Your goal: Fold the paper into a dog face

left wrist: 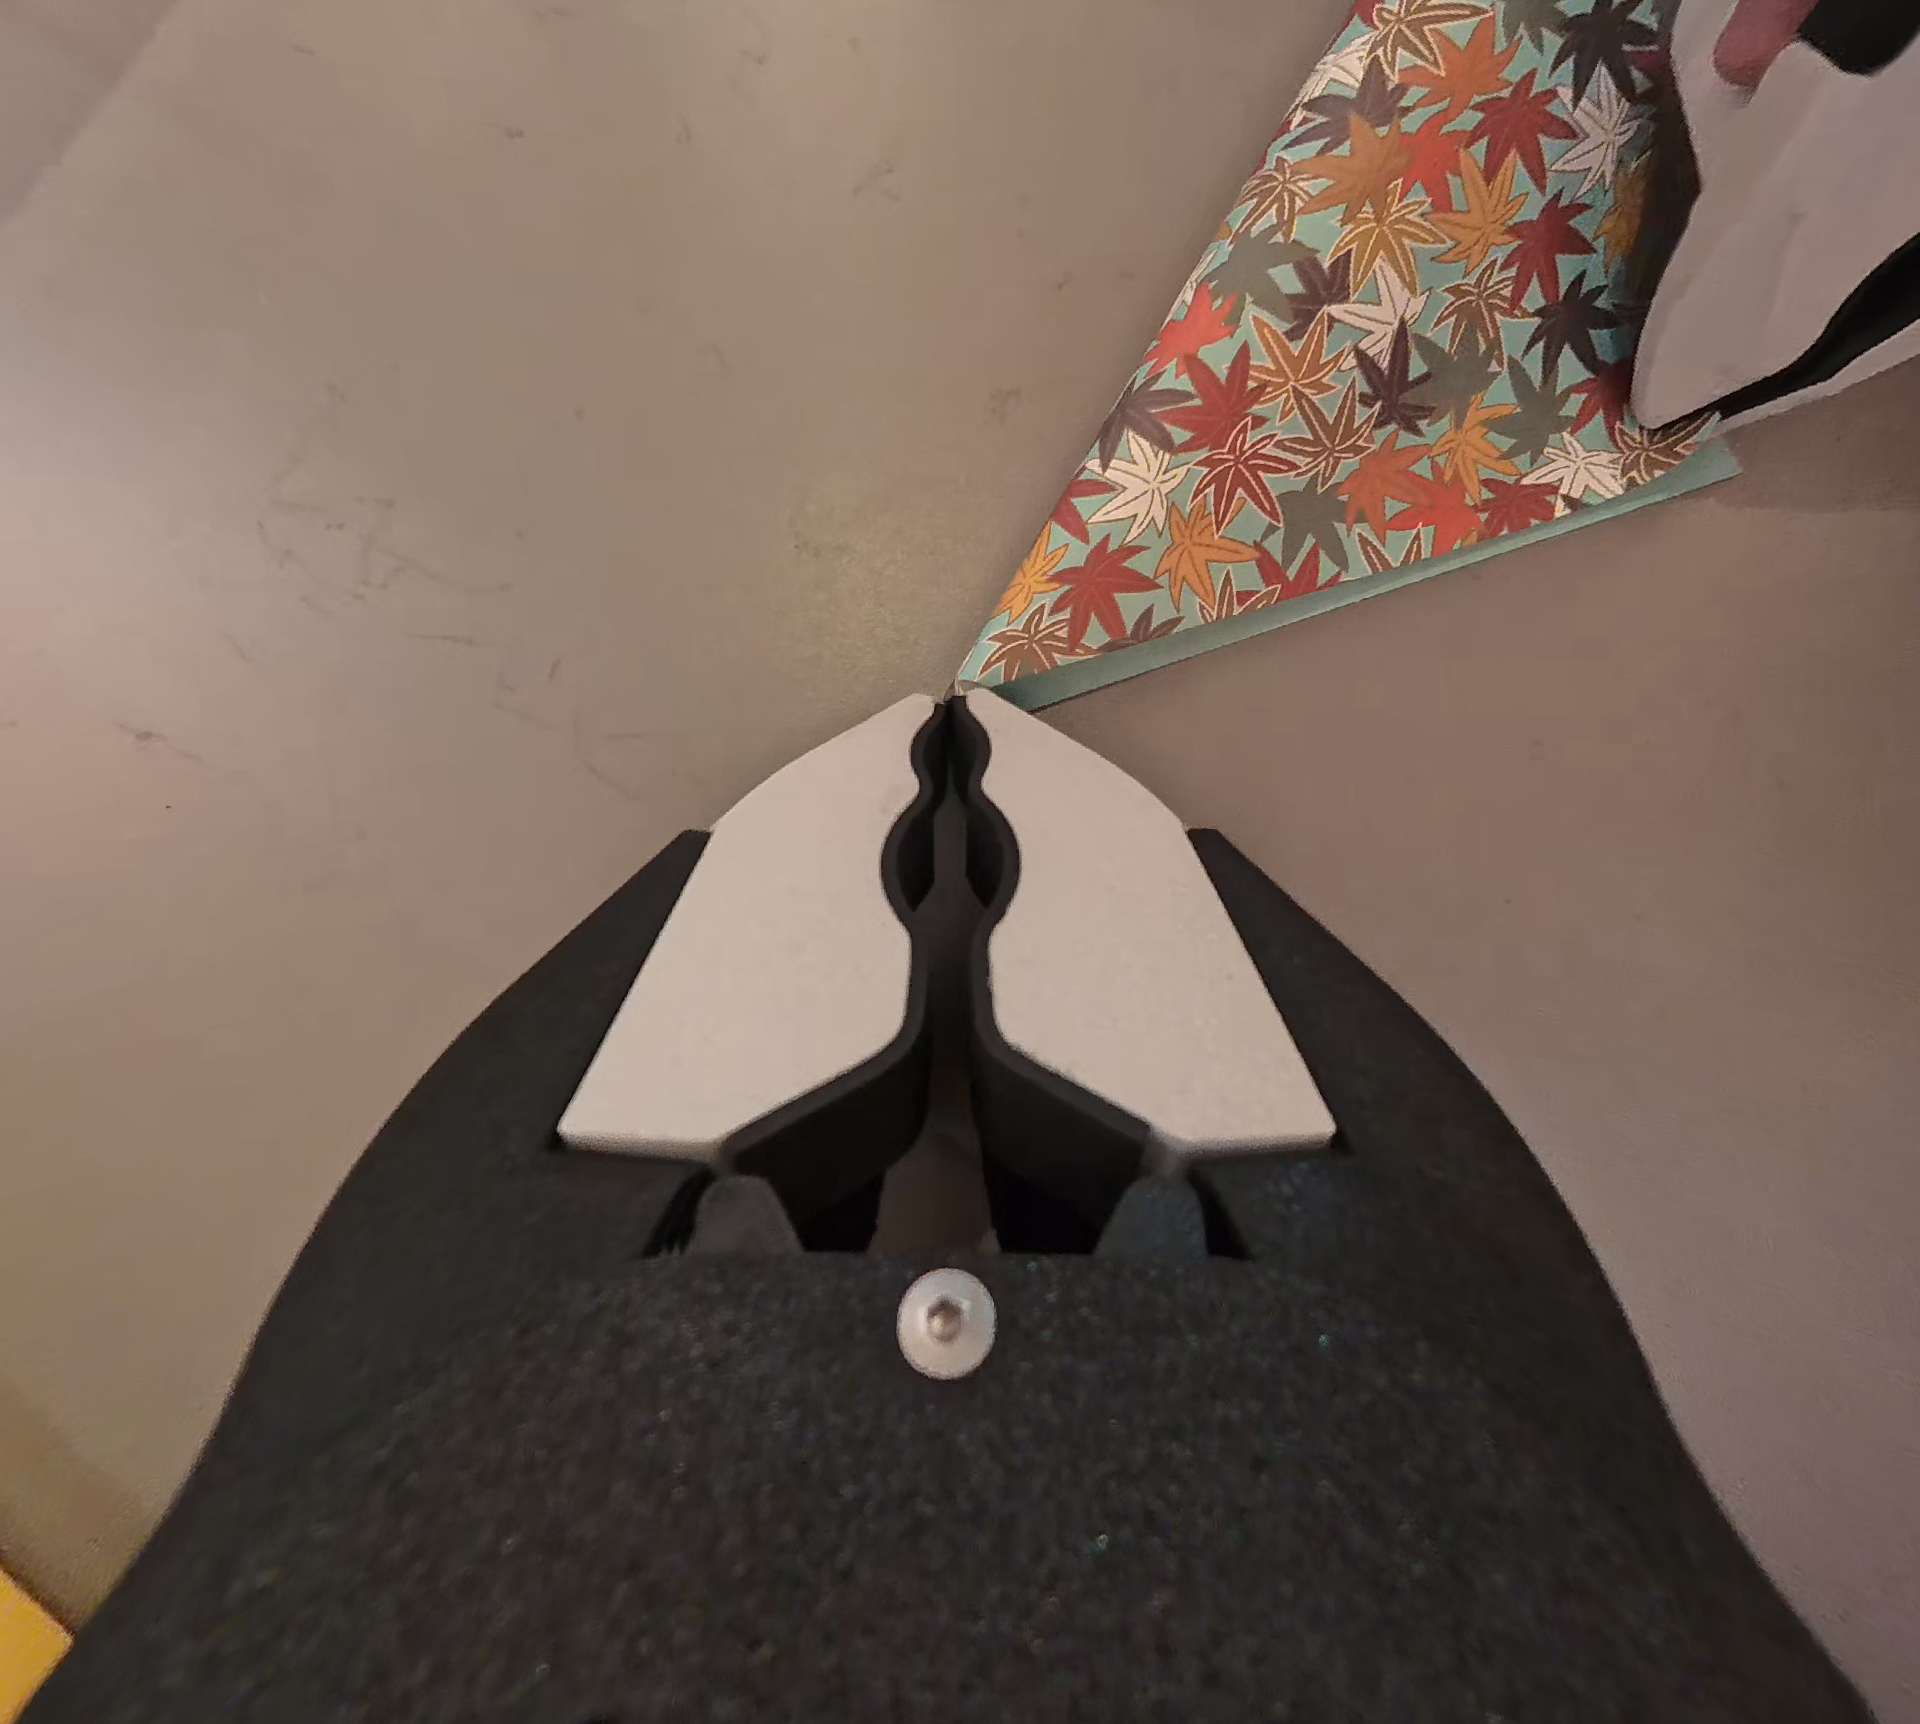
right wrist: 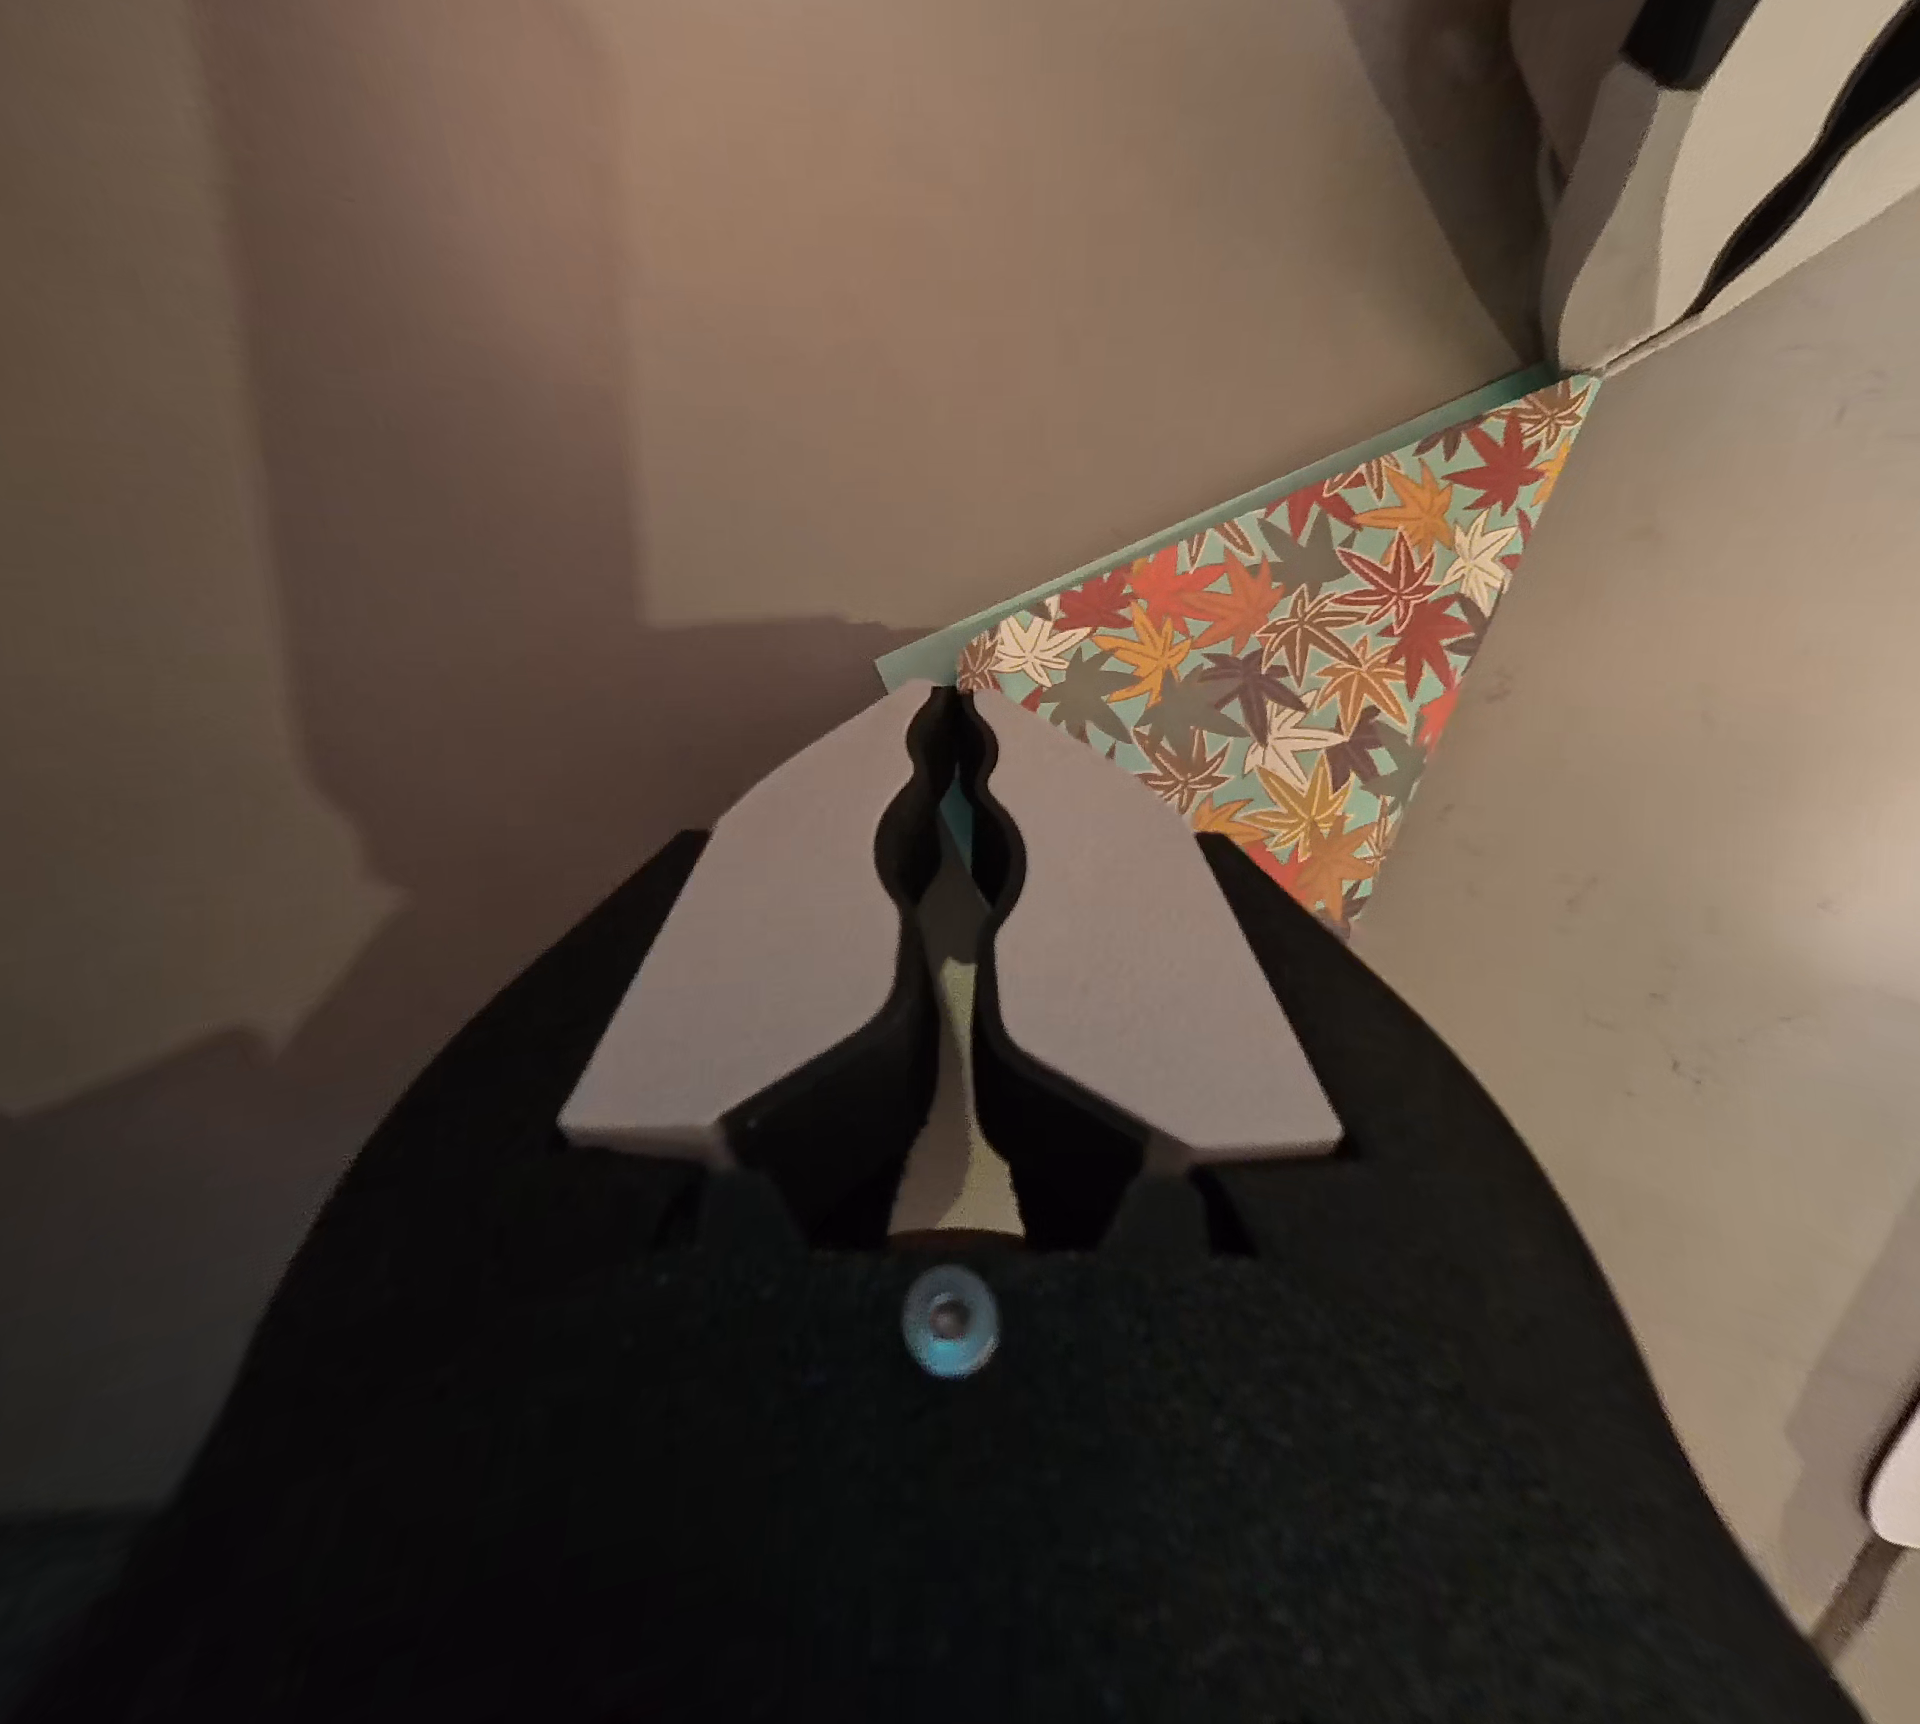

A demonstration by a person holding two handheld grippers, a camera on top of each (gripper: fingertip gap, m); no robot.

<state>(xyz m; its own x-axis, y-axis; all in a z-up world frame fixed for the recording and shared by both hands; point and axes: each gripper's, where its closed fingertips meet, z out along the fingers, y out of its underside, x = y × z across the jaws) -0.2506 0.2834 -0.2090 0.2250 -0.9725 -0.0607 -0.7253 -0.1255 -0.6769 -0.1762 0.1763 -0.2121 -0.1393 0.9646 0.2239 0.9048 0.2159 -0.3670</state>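
The paper (left wrist: 1382,303) is folded into a triangle, printed with autumn leaves on teal, with a plain teal strip along one edge. It lies on the grey table. My left gripper (left wrist: 951,706) is shut, and its tips meet one sharp corner of the triangle. My right gripper (right wrist: 948,700) is shut on the other corner of the same edge, and teal paper shows between its fingers. The paper (right wrist: 1299,666) spans between the two grippers. The right gripper (left wrist: 1673,412) also shows in the left wrist view, and the left gripper (right wrist: 1574,360) in the right wrist view.
The grey table (left wrist: 520,324) stretches to the left. A person's finger (left wrist: 1766,22) and dark sleeve show at the top right. A yellow thing (left wrist: 26,1612) sits at the lower left edge. A white object (right wrist: 1896,1508) shows at the right edge. Spacing between my two grippers at the tips: around 12 centimeters.
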